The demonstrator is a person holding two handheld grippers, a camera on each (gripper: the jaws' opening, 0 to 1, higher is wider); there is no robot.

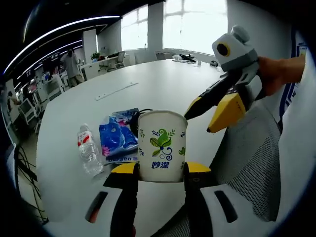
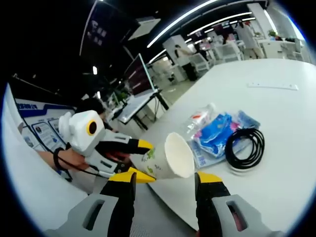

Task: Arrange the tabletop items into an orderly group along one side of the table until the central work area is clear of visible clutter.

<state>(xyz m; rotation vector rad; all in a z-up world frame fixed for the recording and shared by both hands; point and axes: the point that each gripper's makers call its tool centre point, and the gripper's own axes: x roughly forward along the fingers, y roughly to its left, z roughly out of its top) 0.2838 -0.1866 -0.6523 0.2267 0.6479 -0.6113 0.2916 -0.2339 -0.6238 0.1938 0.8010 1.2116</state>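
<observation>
The left claw grips a paper cup printed with green leaves, its yellow-tipped jaws pressed on either side of the cup's base. Behind it on the white desk lie a plastic water bottle, on its side, and a blue packet. From the right, the right claw reaches in, its jaws parted near the cup's rim.

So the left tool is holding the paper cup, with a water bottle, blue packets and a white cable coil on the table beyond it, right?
Nearly. The cable coil is black, not white, as the right gripper view shows. The rest holds: the left tool holds the paper cup, with the water bottle and blue packets on the table.
</observation>
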